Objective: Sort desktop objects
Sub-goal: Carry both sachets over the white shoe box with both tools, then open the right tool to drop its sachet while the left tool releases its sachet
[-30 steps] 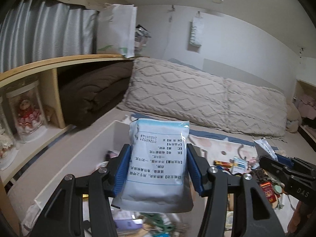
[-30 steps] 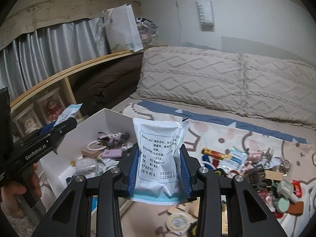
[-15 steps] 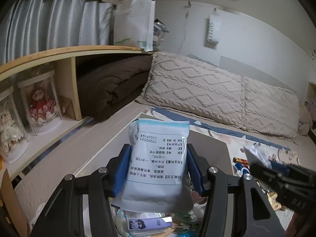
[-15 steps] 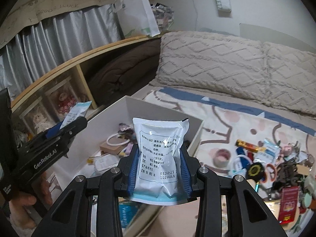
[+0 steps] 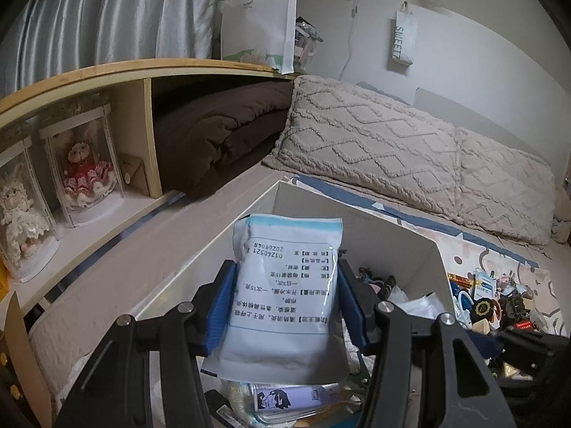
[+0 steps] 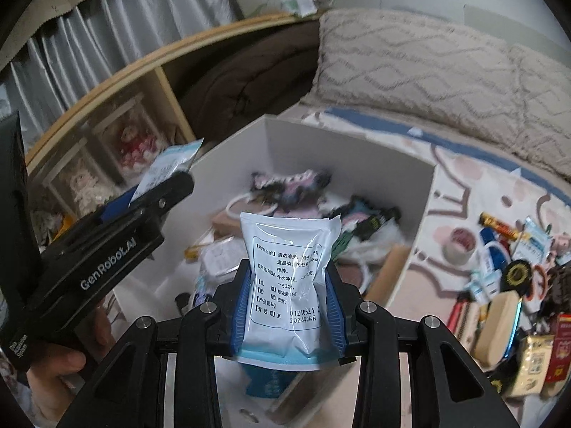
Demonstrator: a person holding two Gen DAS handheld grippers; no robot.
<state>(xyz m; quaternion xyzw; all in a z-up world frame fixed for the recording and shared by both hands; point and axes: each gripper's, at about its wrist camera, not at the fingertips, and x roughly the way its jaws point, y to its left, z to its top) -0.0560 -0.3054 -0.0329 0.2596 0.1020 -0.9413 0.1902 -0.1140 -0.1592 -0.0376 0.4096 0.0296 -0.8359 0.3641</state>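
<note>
Above the open white storage box (image 6: 424,192), both grippers pinched flat white-and-blue medicine sachets upright: left gripper (image 5: 285,306) on one sachet (image 5: 285,292), right gripper (image 6: 287,306) on another (image 6: 289,278); box directly below and ahead.

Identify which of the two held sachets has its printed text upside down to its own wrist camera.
The left gripper's sachet: its text reads inverted, blue band on top. The right gripper's sachet reads upright, band at bottom.

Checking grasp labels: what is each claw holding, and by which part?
Left claw: a white medicine sachet, pinched across its side edges. Right claw: a second white sachet, also pinched by its side edges, lower half.
</note>
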